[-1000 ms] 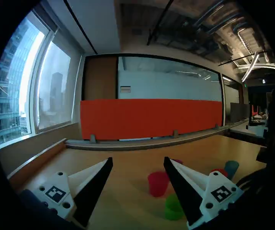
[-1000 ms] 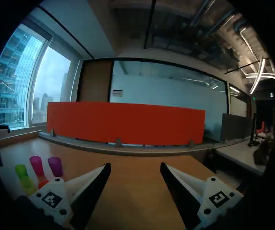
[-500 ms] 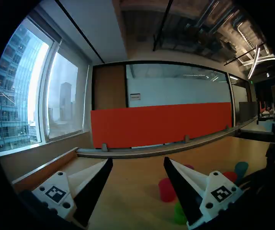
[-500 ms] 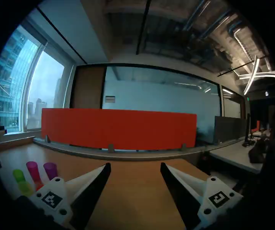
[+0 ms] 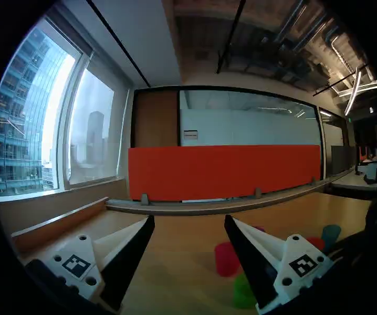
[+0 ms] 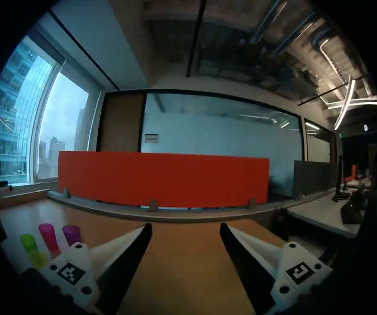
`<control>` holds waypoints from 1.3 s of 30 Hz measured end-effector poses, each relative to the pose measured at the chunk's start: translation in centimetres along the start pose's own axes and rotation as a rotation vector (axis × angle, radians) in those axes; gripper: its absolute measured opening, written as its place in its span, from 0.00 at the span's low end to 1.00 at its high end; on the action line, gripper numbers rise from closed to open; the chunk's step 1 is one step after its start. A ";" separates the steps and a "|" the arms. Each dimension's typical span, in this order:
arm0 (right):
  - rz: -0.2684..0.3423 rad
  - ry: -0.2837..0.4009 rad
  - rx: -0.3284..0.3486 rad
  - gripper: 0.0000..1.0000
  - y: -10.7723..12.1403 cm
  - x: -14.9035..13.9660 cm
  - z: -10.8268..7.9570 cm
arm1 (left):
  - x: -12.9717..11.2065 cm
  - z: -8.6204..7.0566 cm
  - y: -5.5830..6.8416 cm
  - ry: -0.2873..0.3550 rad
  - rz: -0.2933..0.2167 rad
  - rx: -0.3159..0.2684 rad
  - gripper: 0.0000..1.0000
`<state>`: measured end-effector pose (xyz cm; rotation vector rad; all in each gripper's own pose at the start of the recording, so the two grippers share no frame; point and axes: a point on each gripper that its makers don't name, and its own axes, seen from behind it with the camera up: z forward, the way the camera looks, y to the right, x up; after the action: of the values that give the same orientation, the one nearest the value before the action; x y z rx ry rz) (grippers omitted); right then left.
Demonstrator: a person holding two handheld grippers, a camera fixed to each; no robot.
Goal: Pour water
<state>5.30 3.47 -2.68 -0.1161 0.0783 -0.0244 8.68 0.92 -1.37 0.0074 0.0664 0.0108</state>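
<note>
Jaws stand wide apart on the left gripper [image 5: 188,219] and the right gripper [image 6: 185,227], and neither holds anything. In the left gripper view a pink cup [image 5: 224,258] and a green cup [image 5: 242,291] stand on the wooden table [image 5: 183,247] just beside that gripper's right finger, with a teal cup [image 5: 331,233] farther off. An orange partition [image 5: 225,170] lines the table's far edge

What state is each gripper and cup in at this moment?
Left gripper: fingers open, holding nothing.
Right gripper: fingers open, holding nothing.
Pink translucent plastic cup: standing on the wooden table, untouched; fill unclear.
Purple translucent plastic cup: standing, untouched.
Green translucent plastic cup: standing, untouched.
Teal plastic cup: standing, partly hidden.
</note>
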 end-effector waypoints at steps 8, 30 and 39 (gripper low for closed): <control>0.023 0.006 0.005 1.00 0.0 -0.1 -0.1 | -1.2 -0.1 0.3 0.013 -0.007 0.012 0.99; 0.021 -0.011 -0.016 1.00 -0.1 -0.3 -0.6 | -5.4 0.1 -1.3 0.000 -0.022 0.025 0.99; 0.010 -0.011 -0.008 1.00 -0.9 0.1 -0.6 | -7.0 0.2 -2.0 -0.019 -0.028 0.033 0.99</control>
<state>5.34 2.54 -3.18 -0.1242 0.0684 -0.0131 1.77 -1.15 -0.70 0.0398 0.0477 -0.0188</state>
